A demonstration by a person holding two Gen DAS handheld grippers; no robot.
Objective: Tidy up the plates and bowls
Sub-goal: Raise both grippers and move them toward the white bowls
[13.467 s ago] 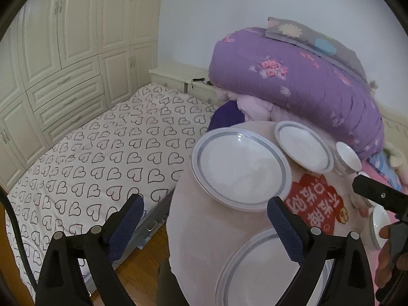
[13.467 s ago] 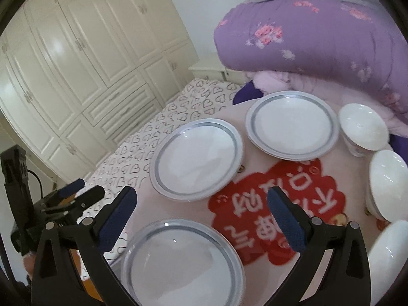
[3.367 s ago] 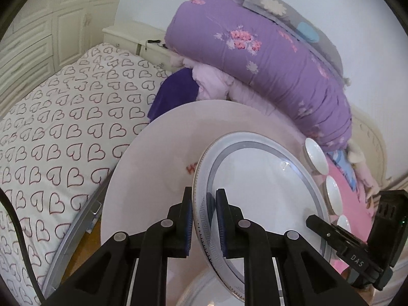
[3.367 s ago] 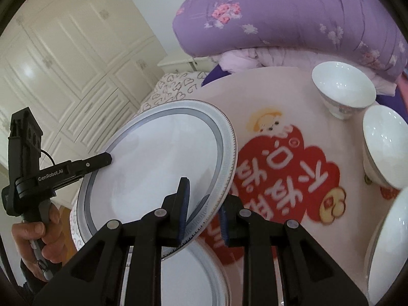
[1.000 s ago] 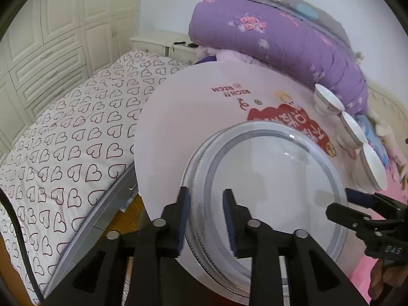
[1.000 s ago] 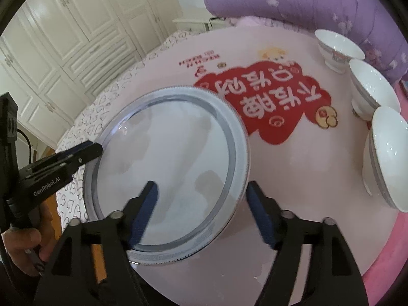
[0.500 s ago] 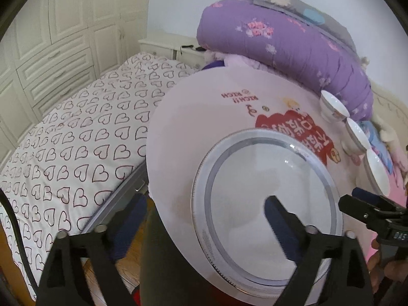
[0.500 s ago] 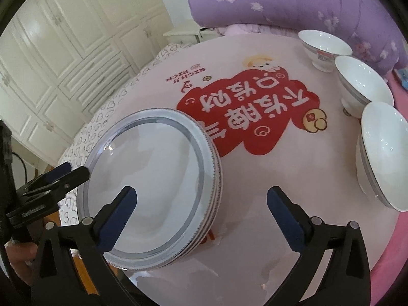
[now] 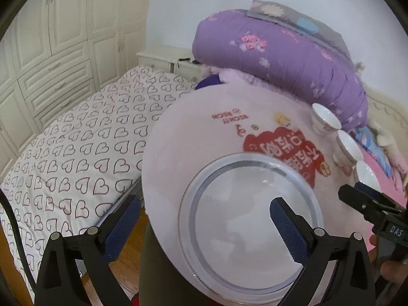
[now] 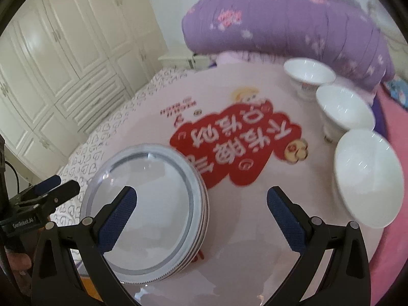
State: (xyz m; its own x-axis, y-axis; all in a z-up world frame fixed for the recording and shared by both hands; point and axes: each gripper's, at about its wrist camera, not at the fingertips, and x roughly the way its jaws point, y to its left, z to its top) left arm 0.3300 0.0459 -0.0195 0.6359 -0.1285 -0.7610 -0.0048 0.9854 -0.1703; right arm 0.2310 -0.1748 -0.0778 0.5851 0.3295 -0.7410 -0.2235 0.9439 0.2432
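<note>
Hiding lower plates, the plate stack (image 10: 142,211) sits beneath both wide, empty grippers.

bare tabletop (image 10: 255,204) between plate stack (image 10: 148,204) and bowls (image 10: 367,176)

A round pink table (image 9: 193,137) carries a red printed emblem (image 10: 237,142) with white characters. To its left lies a bed (image 9: 76,153) under a white sheet patterned with outlined hearts. At the far side a rolled purple floral quilt (image 9: 275,58) rests against the table's edge. Cream panelled wardrobes (image 10: 63,51) line the left wall, with a pale nightstand (image 9: 165,58) in the far corner.
</note>
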